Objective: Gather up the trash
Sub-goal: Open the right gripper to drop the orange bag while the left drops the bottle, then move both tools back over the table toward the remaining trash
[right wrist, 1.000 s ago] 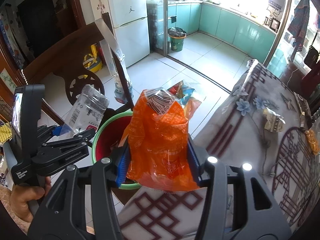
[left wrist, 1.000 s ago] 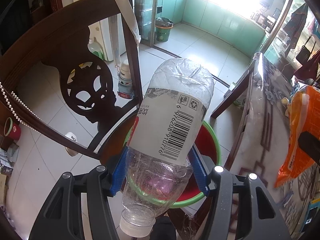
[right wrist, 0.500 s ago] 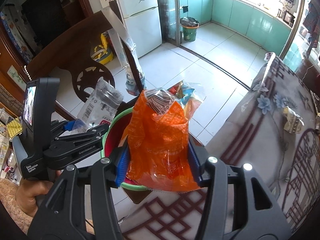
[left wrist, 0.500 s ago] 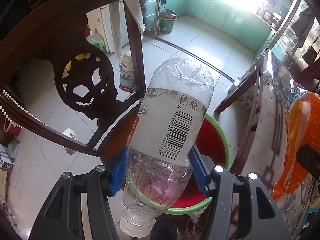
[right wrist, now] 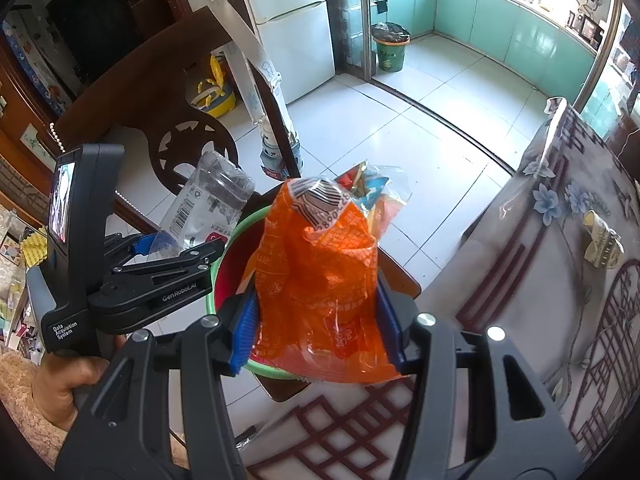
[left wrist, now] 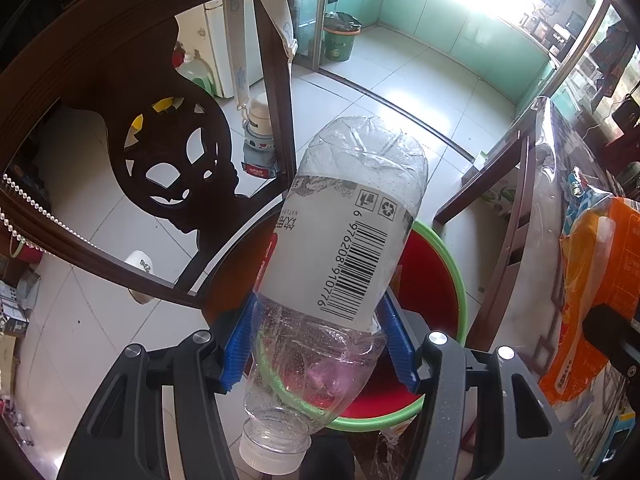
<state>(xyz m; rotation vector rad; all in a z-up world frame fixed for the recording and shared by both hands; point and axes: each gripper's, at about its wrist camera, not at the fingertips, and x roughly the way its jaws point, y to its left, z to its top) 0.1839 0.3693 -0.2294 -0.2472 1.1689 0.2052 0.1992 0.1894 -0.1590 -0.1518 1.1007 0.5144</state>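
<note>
My left gripper (left wrist: pixel 318 340) is shut on an empty clear plastic bottle (left wrist: pixel 344 248) with a white label, cap toward the camera, held above a red basin with a green rim (left wrist: pixel 448 264) on a chair seat. My right gripper (right wrist: pixel 316 328) is shut on an orange plastic wrapper (right wrist: pixel 320 272), held above the same basin (right wrist: pixel 230 248). In the right wrist view the left gripper (right wrist: pixel 160 248) and its bottle (right wrist: pixel 208 204) are at the left of the basin. The wrapper also shows in the left wrist view (left wrist: pixel 592 272).
A dark carved wooden chair back (left wrist: pixel 168 152) stands just left of the basin. The table with a patterned cloth (right wrist: pixel 560 280) lies at the right and carries a crumpled paper scrap (right wrist: pixel 602 240). A green bin (right wrist: pixel 390 50) stands in the far kitchen.
Both grippers, holding their items, have drifted a little further over the basin; the chair back now looms larger in the left wrist view. Both grips are unchanged.
</note>
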